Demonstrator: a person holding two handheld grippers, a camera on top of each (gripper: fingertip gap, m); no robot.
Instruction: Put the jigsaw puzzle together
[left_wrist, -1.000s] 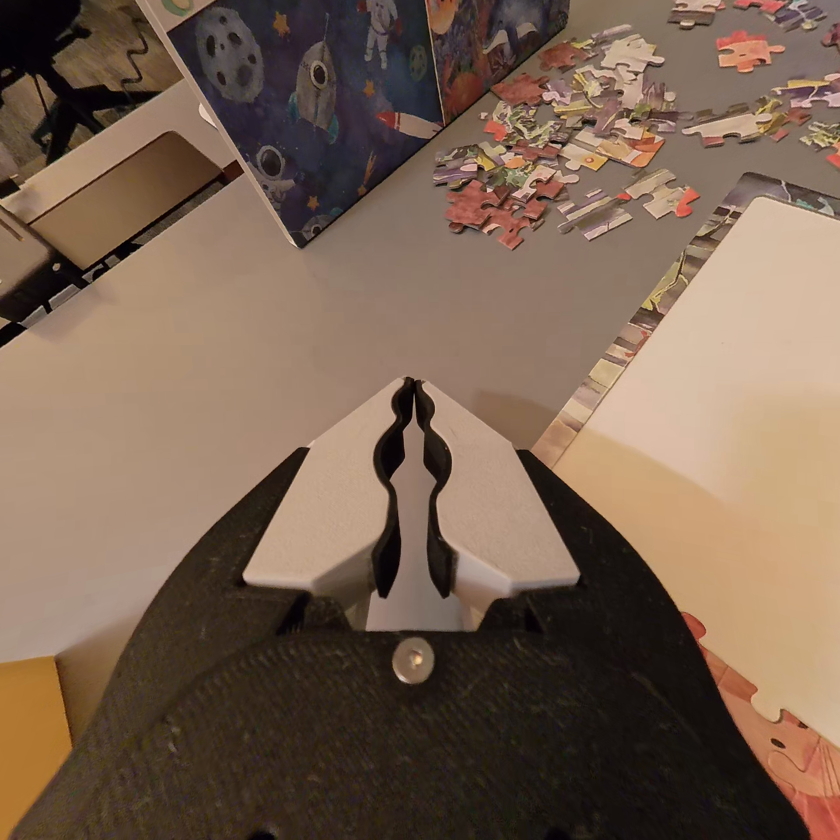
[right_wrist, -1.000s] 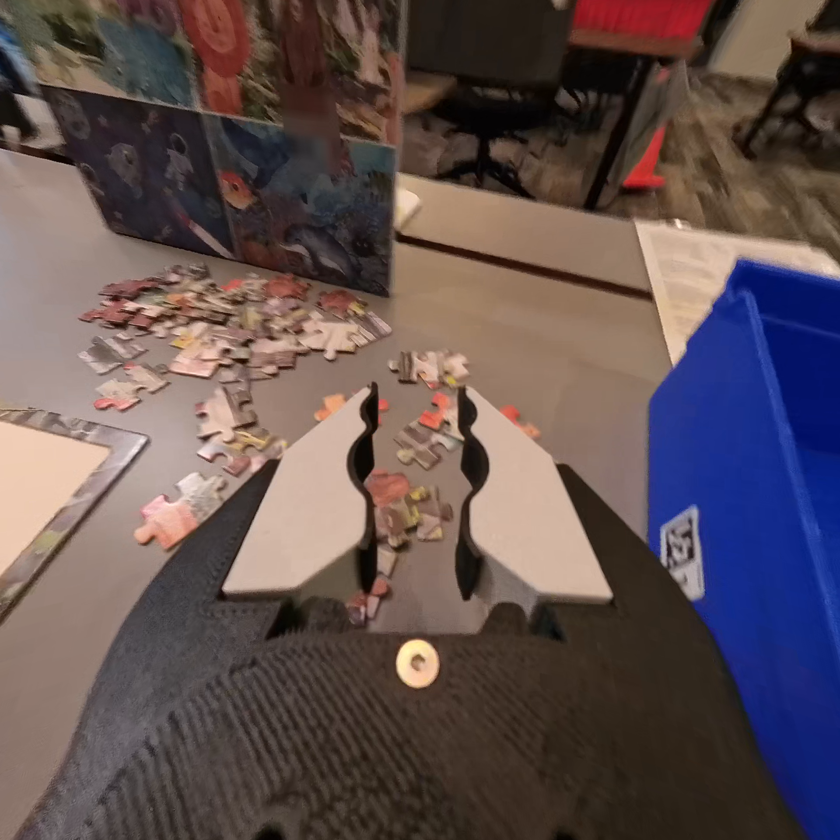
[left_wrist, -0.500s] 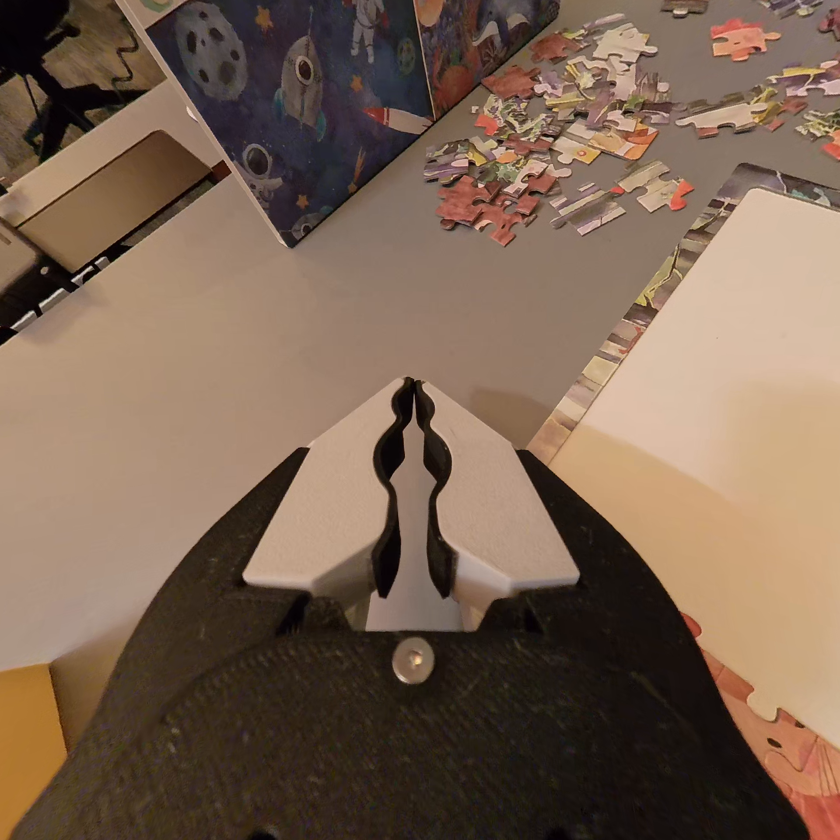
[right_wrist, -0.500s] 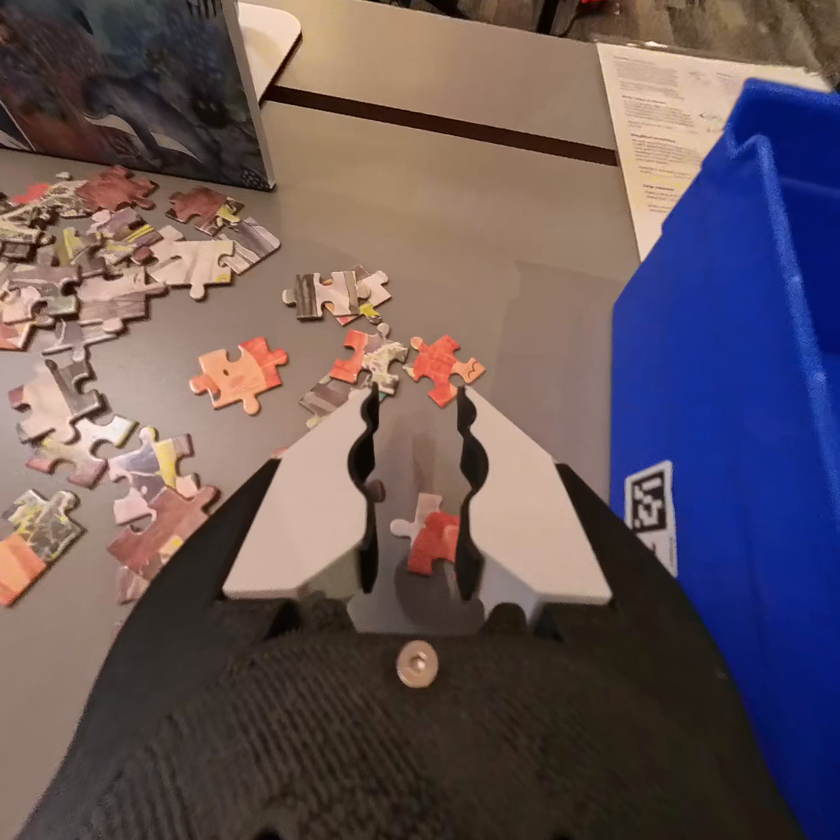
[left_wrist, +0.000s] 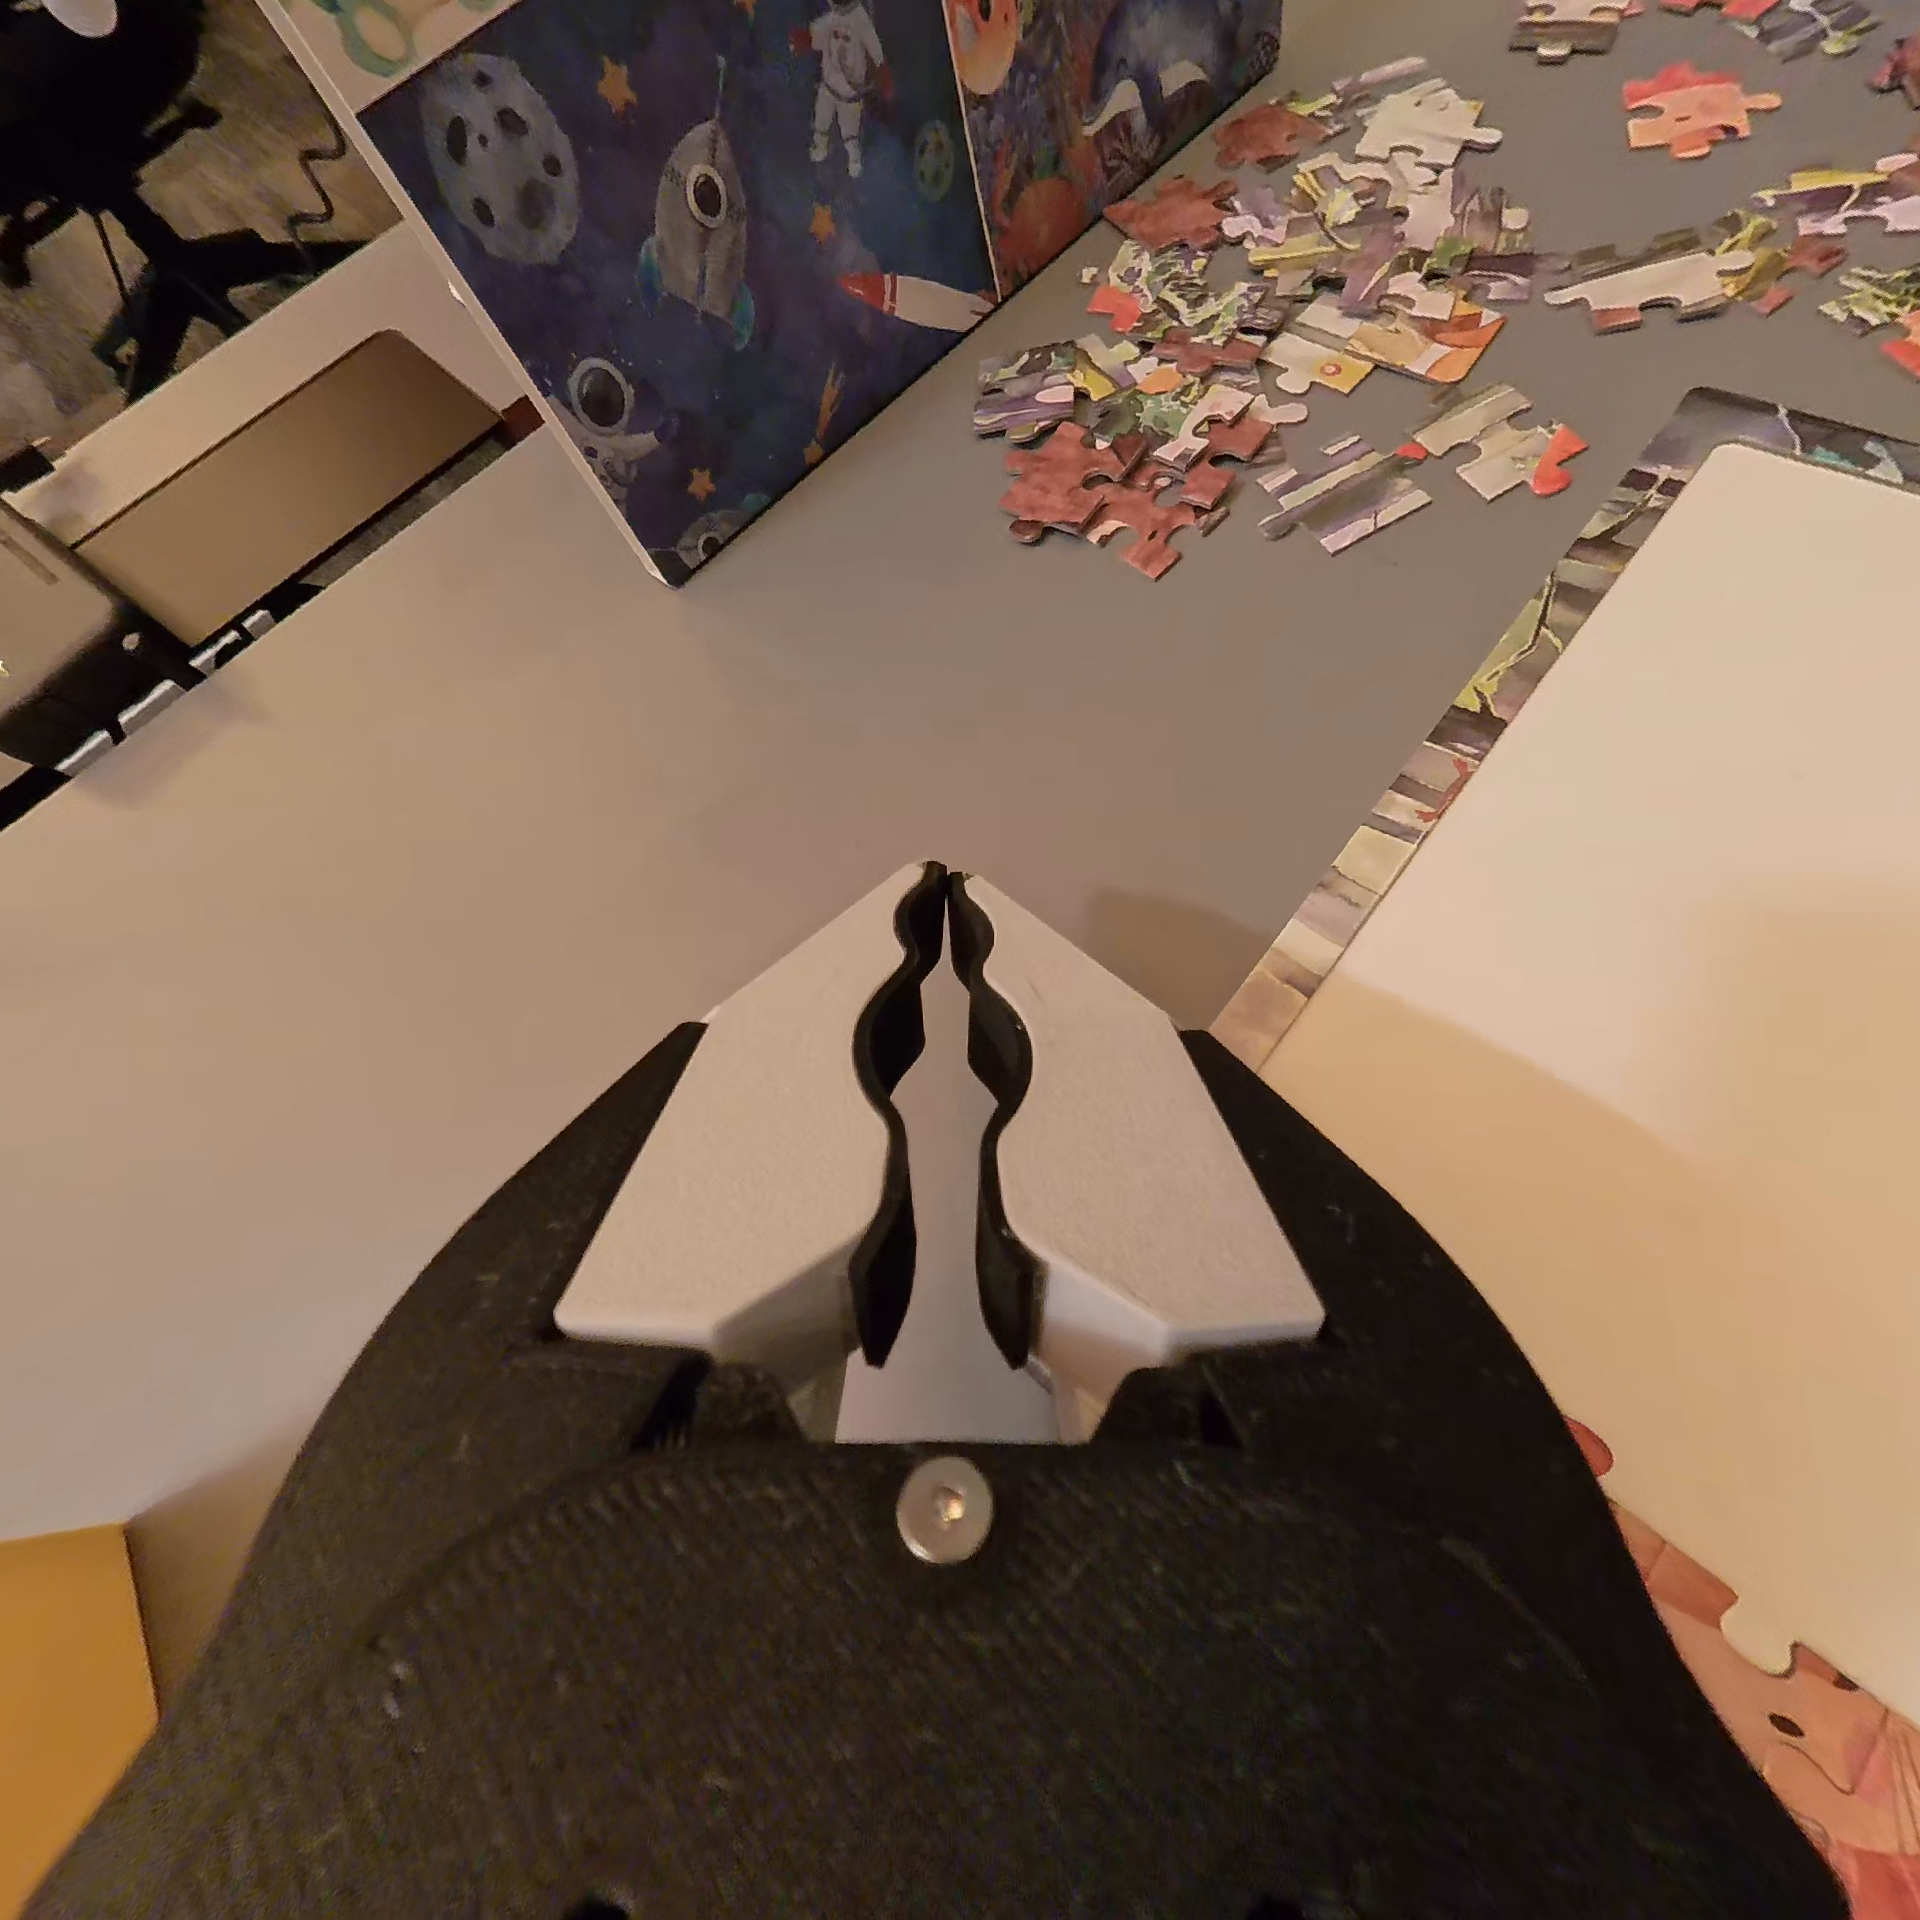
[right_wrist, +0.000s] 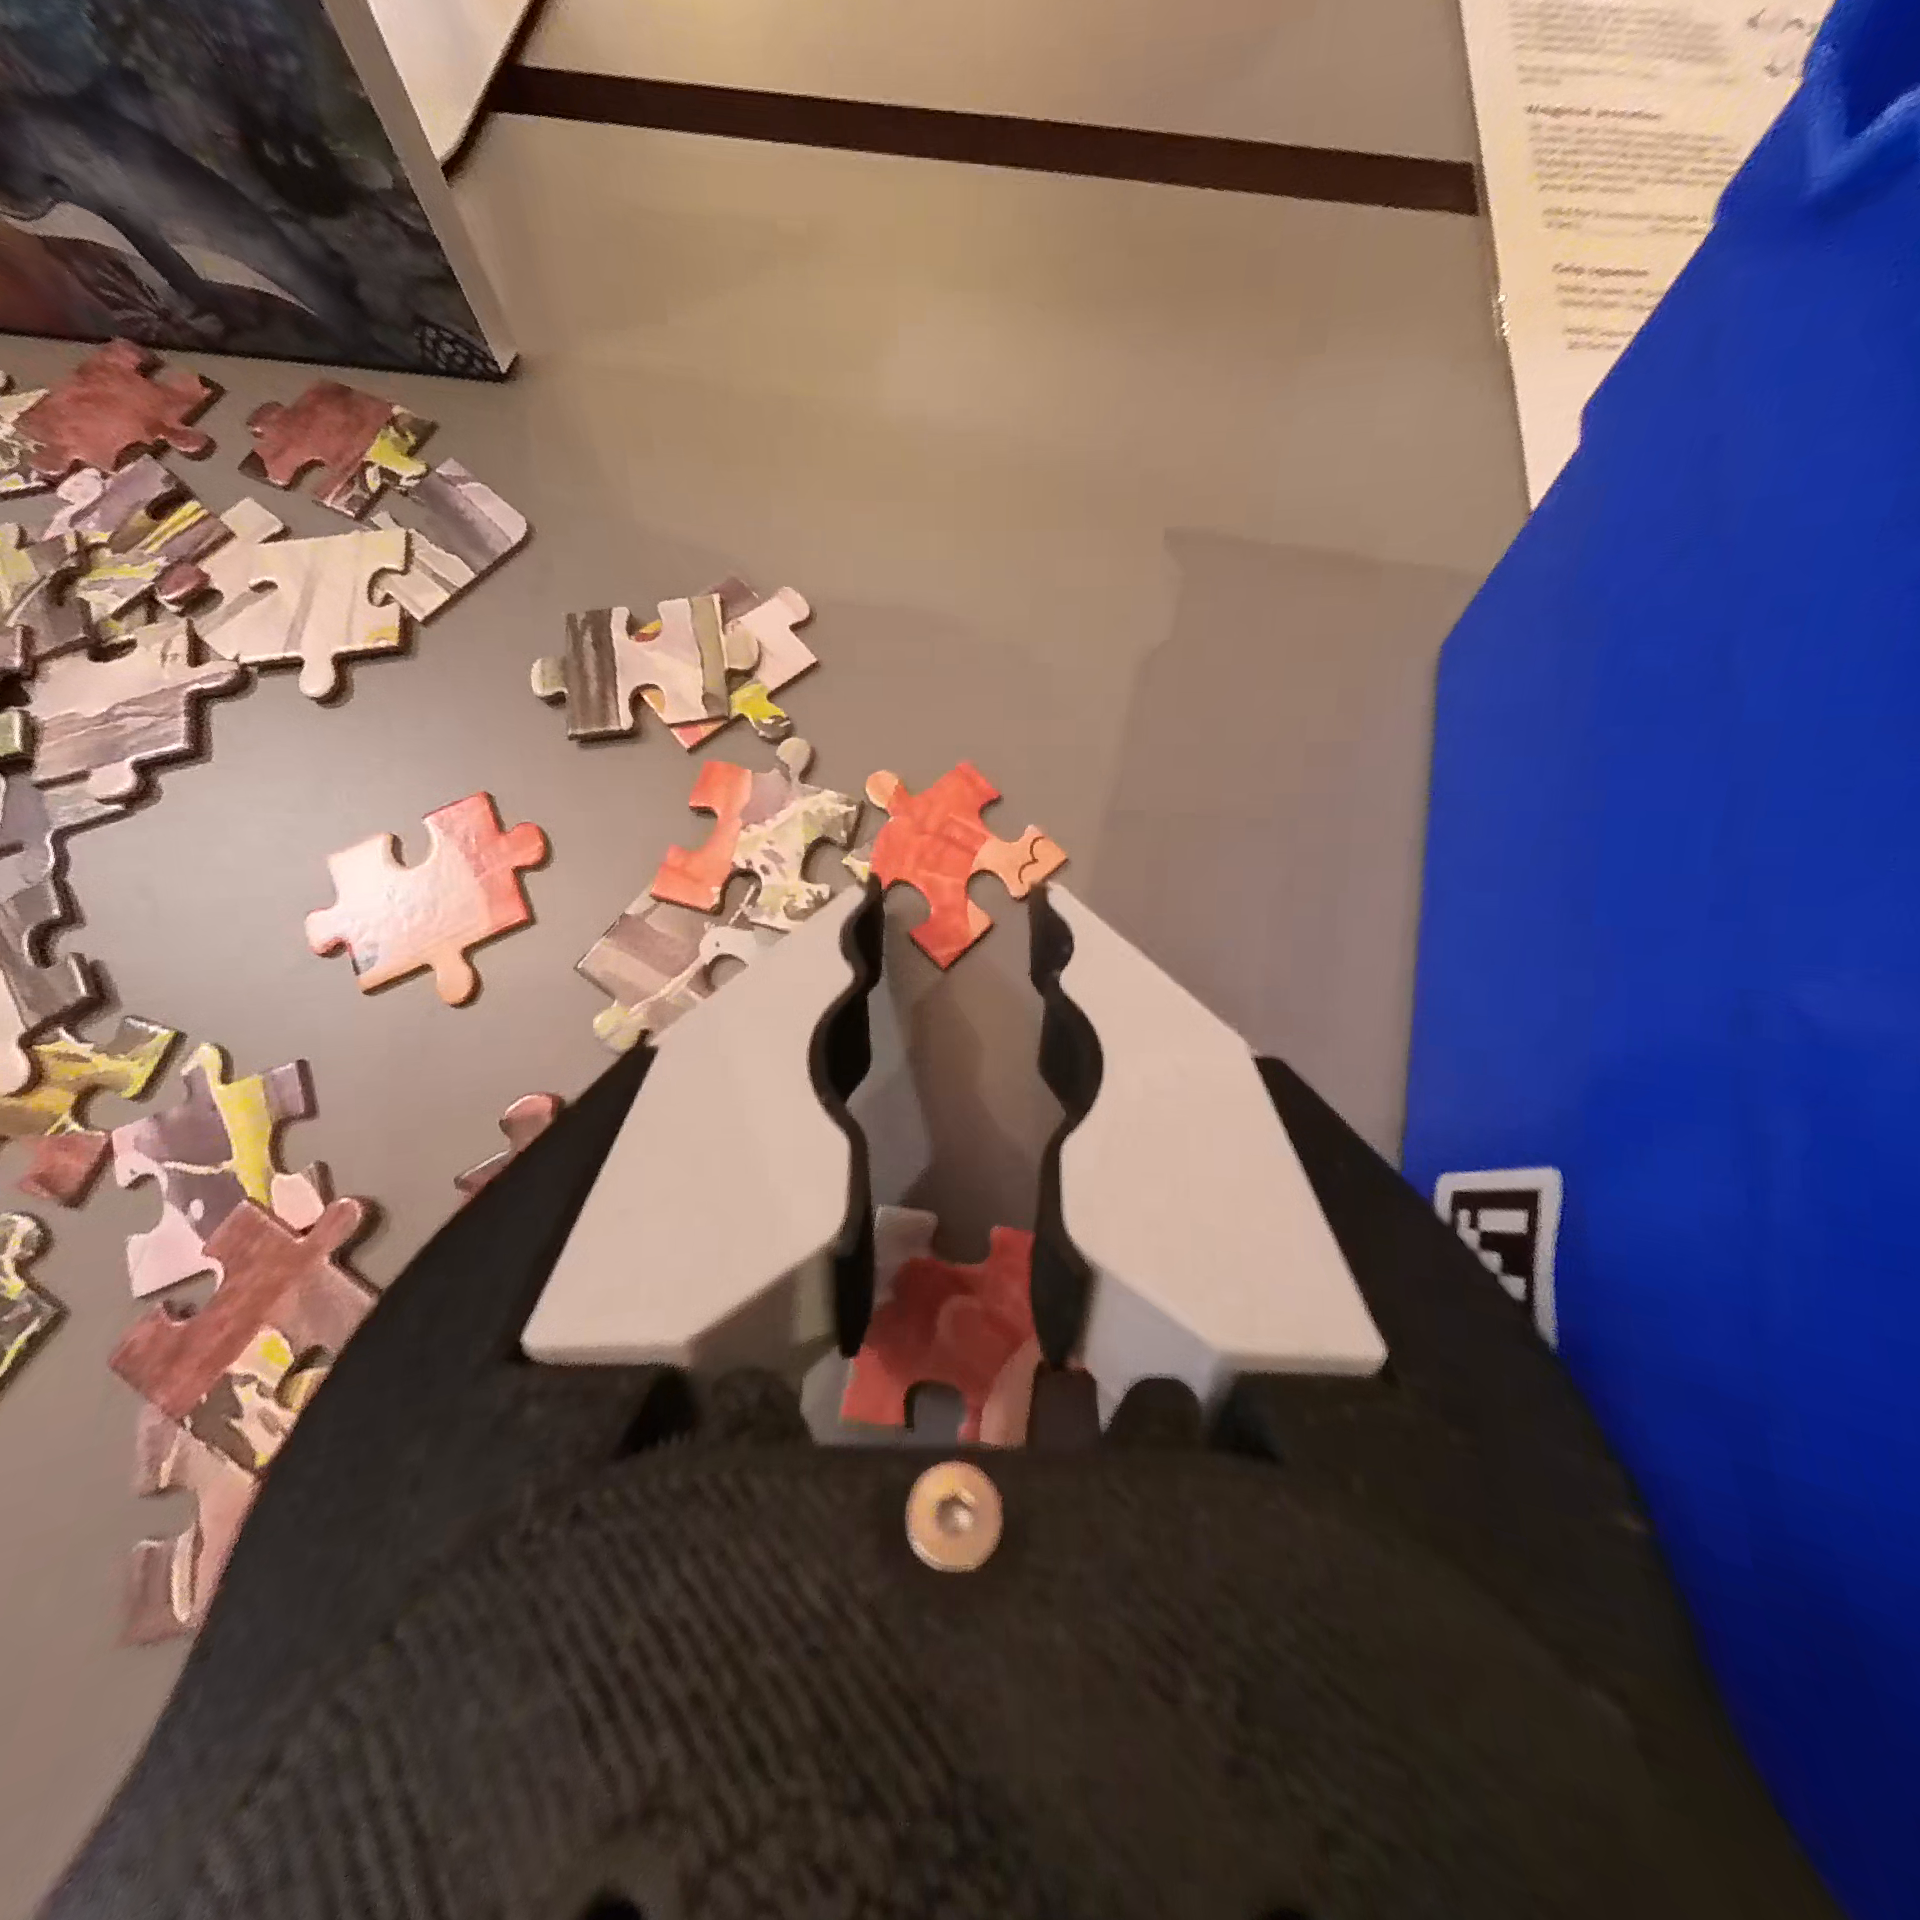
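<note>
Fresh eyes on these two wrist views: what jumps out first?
The bright blue bin fills the right side of the right wrist view, beside the open right gripper, which points at a red-orange puzzle piece on the grey table. In the left wrist view, the space-themed puzzle box stands upper left, loose pieces scattered beside it.

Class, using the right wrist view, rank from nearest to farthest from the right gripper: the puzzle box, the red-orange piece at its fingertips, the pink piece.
1. Red-orange piece, just ahead of the right gripper.
2. Pink piece, left.
3. Puzzle box, far left.
</note>
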